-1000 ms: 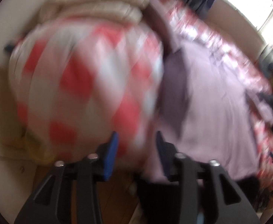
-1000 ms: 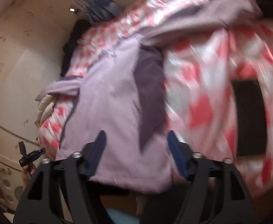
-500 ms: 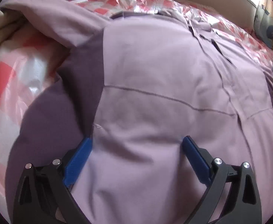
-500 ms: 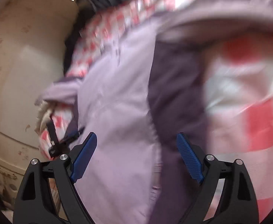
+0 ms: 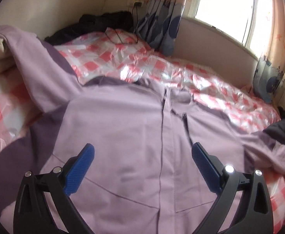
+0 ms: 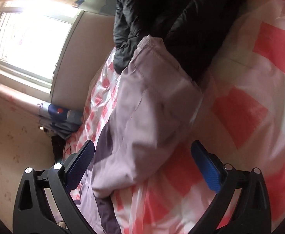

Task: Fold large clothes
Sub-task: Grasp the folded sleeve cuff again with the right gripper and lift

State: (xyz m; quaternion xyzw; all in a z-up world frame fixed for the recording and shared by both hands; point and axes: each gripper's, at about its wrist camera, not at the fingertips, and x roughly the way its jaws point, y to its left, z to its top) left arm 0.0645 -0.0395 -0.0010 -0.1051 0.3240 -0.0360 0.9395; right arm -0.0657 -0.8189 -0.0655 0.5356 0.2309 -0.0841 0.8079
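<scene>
A big lilac jacket [image 5: 134,136] lies spread front-up on the checked bedspread [image 5: 142,66]. The left gripper [image 5: 142,156] hangs above its front, jaws wide apart. The right gripper [image 6: 142,152], also spread and empty, hovers over a sleeve [image 6: 152,105] beside a black coat [image 6: 171,19].

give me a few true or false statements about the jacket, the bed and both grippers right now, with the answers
1. The lilac jacket lies spread front up on the red and white checked bed cover. True.
2. The left gripper is clamped on the jacket's hem. False: its jaws stand wide open over the jacket's front, gripping nothing.
3. The right gripper is open, with a jacket sleeve ahead of it. True.
4. The sleeve's cuff end lies against a white pillow. False: it lies against a black puffy garment.
5. The room is dark with the curtains drawn shut. False: daylight comes through the window.
</scene>
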